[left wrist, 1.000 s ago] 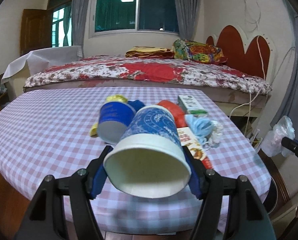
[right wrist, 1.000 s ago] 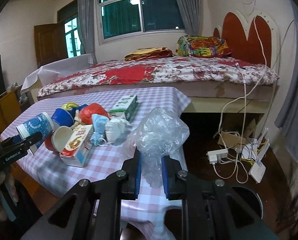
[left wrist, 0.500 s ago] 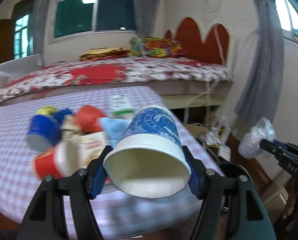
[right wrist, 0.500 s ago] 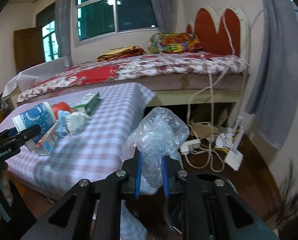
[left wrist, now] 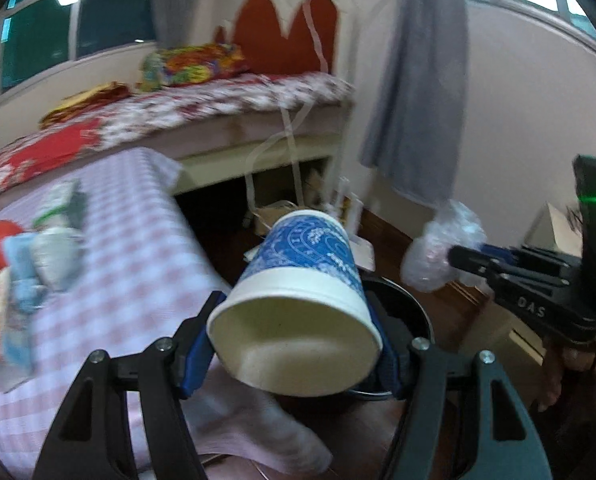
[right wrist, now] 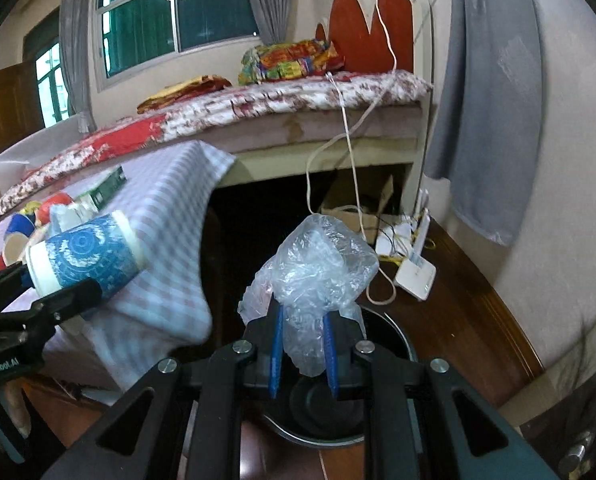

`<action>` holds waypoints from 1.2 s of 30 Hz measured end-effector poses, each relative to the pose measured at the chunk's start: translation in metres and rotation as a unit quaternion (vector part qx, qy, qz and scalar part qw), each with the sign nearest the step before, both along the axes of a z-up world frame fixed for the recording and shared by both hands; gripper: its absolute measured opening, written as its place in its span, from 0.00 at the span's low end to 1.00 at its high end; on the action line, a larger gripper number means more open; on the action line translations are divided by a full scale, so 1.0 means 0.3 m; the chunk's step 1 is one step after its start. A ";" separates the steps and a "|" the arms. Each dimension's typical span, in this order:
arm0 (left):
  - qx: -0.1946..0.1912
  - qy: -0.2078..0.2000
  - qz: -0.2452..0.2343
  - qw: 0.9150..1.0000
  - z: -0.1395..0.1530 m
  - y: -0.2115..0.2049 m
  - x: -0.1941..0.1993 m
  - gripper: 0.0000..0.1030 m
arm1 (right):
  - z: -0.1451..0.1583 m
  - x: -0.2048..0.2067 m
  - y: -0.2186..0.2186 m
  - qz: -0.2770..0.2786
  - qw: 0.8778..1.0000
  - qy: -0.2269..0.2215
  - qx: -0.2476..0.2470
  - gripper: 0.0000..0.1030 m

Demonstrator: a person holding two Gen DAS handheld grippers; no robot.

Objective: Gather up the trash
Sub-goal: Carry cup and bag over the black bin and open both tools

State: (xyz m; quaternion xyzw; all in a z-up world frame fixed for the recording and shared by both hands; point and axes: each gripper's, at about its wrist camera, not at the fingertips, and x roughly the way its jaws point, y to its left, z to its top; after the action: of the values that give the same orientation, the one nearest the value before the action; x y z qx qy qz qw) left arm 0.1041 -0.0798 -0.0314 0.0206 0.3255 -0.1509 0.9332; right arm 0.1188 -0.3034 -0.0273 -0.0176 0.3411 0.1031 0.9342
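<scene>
L wrist view is motion-blurred: the leftover trash on the checked tablecloth reads only as smears of red, pale blue and white w/ a greenish carton behind; can't name most of it. The black trash bin is mostly hidden here behind the blue-and-white paper cup and the tongs, just an arc of rim showing. R gripper enters from the right edge, body cut off; a bit of the person's hand below it, dim.

L gripper is clamped on the paper cup, blue pads pressing both sides near the rim, cup lying on its side w/ open mouth toward the camera, held in the air off the table's corner, over the bin's near side.

R wrist view is sharper and shows what the L one doesn't: bin's dark inside directly under the R gripper, rim partly cut by the tong arms. R tongs narrow, pinching a crumpled clear plastic bag that bulges above the pads. Also clearer: white cables and power strip on the floor by the bed, green carton on the table. L gripper w/ cup seen side-on at left, apart from the bag.
</scene>
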 end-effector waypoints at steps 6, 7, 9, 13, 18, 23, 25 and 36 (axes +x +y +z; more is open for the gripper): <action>0.021 0.034 -0.045 0.998 -0.108 -0.121 0.043 0.66 | -0.094 0.017 -0.060 0.018 0.999 0.027 -0.019 0.18; 0.046 0.020 -0.050 0.998 -0.119 -0.150 0.039 0.67 | -0.115 0.021 -0.067 0.023 0.999 0.034 -0.024 0.18; 0.049 0.020 -0.059 0.997 -0.127 -0.169 0.049 0.67 | -0.161 0.032 -0.081 0.035 0.998 0.046 -0.029 0.18; 0.062 0.035 -0.078 0.994 -0.156 -0.227 0.067 0.67 | -0.229 0.049 -0.102 0.048 0.996 0.068 -0.036 0.18; 0.056 0.063 -0.080 0.993 -0.223 -0.266 0.114 0.67 | -0.294 0.088 -0.134 0.052 0.994 0.095 -0.030 0.18; 0.039 0.106 -0.082 0.990 -0.291 -0.271 0.150 0.72 | -0.351 0.121 -0.133 0.069 0.990 0.123 -0.025 0.19; 0.042 0.118 -0.073 0.990 -0.316 -0.270 0.168 0.82 | -0.387 0.140 -0.126 0.070 0.987 0.138 -0.038 0.27; 0.047 0.120 -0.055 0.990 -0.315 -0.260 0.160 0.97 | -0.362 0.162 -0.305 -0.055 0.989 0.134 -0.034 0.85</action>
State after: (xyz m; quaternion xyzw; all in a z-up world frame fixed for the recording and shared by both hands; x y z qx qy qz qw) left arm 0.1520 -0.1578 -0.1260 0.0645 0.4399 -0.1874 0.8759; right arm 0.1673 -0.3948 -0.1358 -0.0166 0.4669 0.0418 0.8832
